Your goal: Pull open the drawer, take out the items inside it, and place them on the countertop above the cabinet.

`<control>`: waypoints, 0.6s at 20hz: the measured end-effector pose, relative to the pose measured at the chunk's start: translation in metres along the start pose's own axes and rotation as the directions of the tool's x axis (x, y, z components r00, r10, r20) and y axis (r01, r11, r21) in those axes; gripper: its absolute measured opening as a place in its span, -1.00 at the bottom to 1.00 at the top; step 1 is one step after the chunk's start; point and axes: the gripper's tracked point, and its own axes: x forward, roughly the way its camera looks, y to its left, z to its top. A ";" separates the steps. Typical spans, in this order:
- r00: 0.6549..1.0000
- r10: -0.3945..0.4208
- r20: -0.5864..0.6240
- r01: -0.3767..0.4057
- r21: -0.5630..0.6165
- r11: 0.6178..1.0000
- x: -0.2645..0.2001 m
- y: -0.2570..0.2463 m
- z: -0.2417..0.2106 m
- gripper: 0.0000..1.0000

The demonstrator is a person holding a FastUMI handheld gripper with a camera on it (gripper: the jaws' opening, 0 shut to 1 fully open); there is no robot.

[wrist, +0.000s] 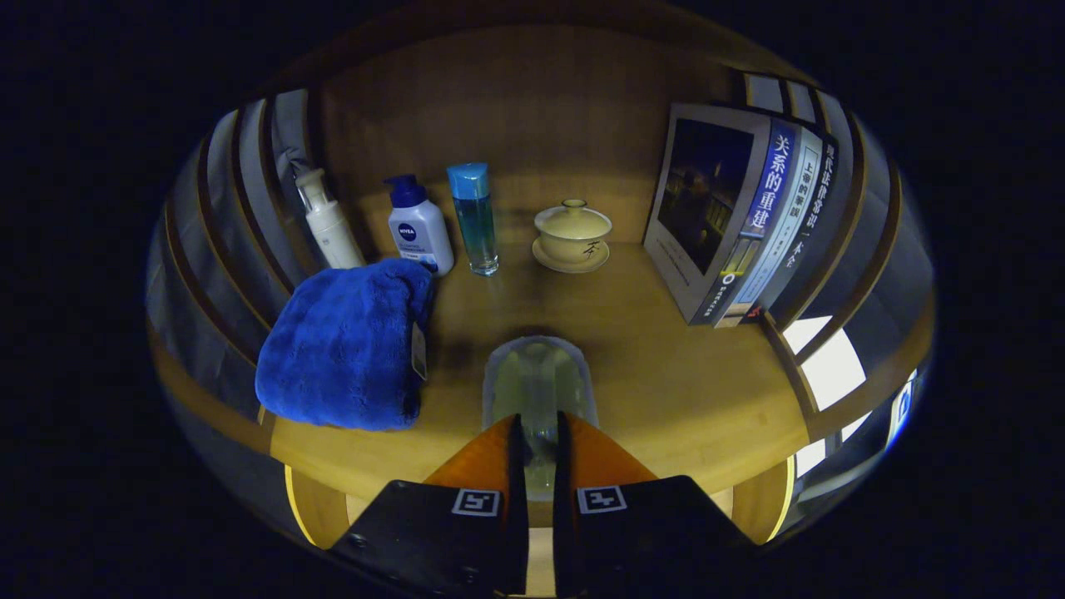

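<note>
Gripper view: claw (539, 433) nearly closed, both fingers pressing a clear glass (539, 387) that stands on the wooden bench (666, 383). Folded blue towel (345, 345) lies just left of it. Beyond: two pump bottles (329, 225) (418, 226), blue-capped bottle (474, 218), lidded cup on saucer (572, 235), upright books (740, 212) to the right.

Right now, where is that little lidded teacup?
In the gripper view the lidded teacup sits on its saucer at the back of the wooden countertop, between the tall blue bottle and the row of books, well beyond the gripper jaws.
</note>
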 end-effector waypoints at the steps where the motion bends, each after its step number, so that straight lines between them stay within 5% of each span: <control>1: 1.000 0.011 -0.014 -0.011 0.000 1.000 0.003 0.002 -0.002 -0.46; 4: 0.999 0.039 0.013 -0.039 0.028 0.999 0.001 0.003 0.001 -0.19; 7: 0.996 0.079 0.047 -0.082 0.065 0.995 -0.007 0.005 0.001 0.51; 10: 0.991 0.096 0.092 -0.102 0.064 0.993 -0.023 0.006 0.002 0.91; 12: 0.981 0.113 0.155 -0.122 0.050 0.991 -0.044 0.013 0.007 0.97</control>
